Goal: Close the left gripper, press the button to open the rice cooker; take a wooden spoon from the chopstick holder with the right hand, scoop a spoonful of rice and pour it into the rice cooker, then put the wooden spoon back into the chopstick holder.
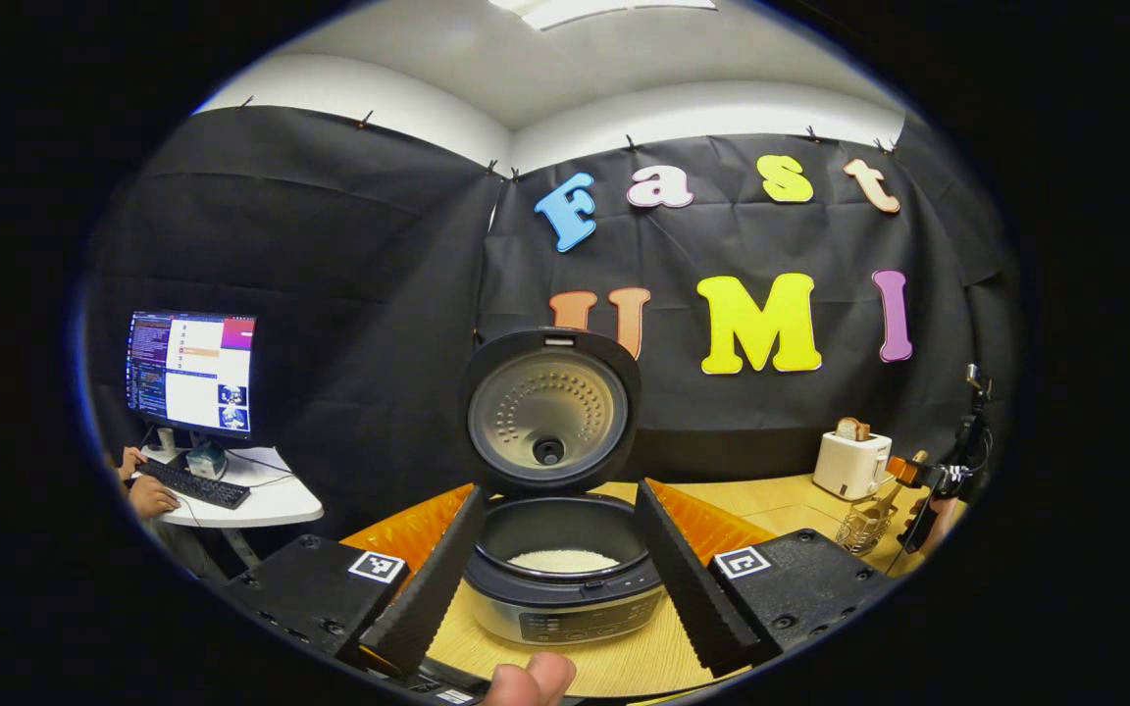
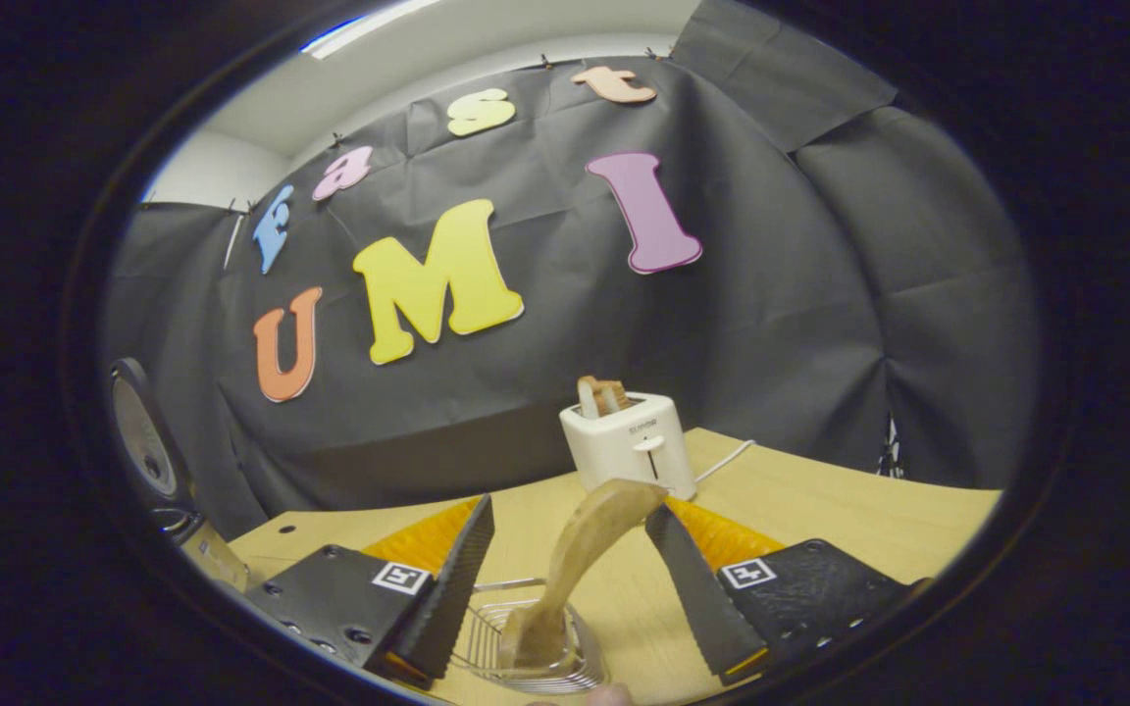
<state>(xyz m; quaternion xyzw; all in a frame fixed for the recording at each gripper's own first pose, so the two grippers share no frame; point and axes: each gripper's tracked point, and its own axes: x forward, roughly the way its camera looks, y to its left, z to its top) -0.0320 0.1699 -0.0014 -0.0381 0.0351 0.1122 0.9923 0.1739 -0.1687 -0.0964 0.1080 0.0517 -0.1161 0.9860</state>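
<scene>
The rice cooker [image 1: 565,598] stands on the wooden table with its lid [image 1: 550,412] swung up; white rice [image 1: 562,561] lies in the pot. My left gripper [image 1: 557,495] is open, its fingers flanking the cooker without touching it. In the right gripper view the wooden spoon [image 2: 590,534] stands tilted in the wire chopstick holder [image 2: 526,642], bowl end up. My right gripper [image 2: 570,510] is open around the spoon, whose bowl sits close to the right-hand finger [image 2: 683,579]; contact is unclear. In the left gripper view the right gripper [image 1: 918,476] hovers over the holder [image 1: 864,525].
A white toaster [image 2: 629,441] with bread in it stands behind the holder, its cord trailing right. The cooker's raised lid [image 2: 138,431] shows at the far left of the right gripper view. Off the table's left, a person types at a desk with a monitor [image 1: 192,373].
</scene>
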